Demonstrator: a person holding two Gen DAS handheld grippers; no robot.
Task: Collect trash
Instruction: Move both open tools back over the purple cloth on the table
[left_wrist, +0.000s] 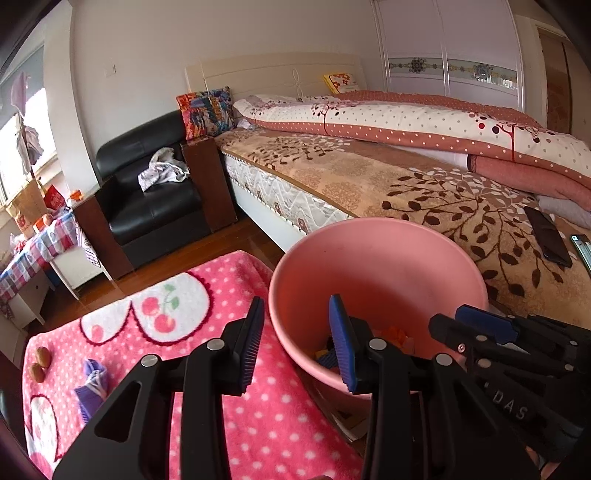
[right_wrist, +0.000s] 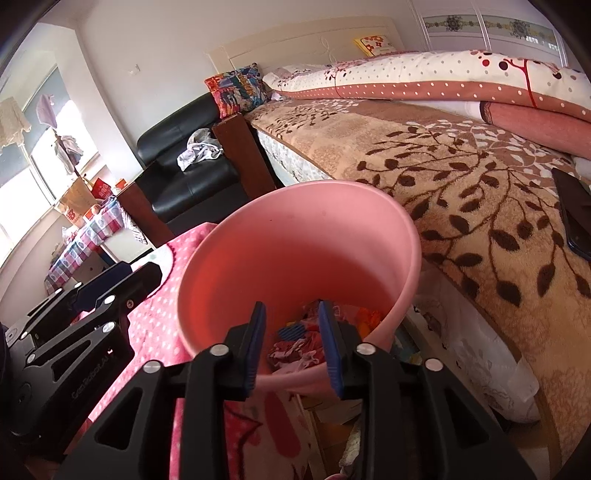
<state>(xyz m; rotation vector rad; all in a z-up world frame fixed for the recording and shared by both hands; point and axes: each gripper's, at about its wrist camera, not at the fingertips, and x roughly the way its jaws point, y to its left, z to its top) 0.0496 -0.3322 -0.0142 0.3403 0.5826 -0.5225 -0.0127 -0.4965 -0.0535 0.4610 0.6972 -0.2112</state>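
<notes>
A bed (left_wrist: 369, 177) with a leaf-patterned brown cover fills the right side; a folded dotted quilt (left_wrist: 406, 118) lies along its far edge; a dark phone (left_wrist: 548, 236) rests on the cover near the right. A black armchair (left_wrist: 147, 199) stands at the bed's head with a crumpled cloth (left_wrist: 162, 173) on its seat. In front, a pink dotted blanket (left_wrist: 229, 406) with a cherry design covers a low surface; a pink bin (left_wrist: 369, 266) stands between it and the bed, with scraps of mixed trash (right_wrist: 303, 339) in its bottom. On the blanket to the left lie a purple wrapper (left_wrist: 90, 384) and two brown nuts (left_wrist: 40, 363), well apart from the bin. The left gripper (left_wrist: 295, 343) is spread wide, straddling the bin's near rim, nothing pinched; the right gripper (right_wrist: 291, 343) hangs over the bin's mouth, its jaws parted and empty.
</notes>
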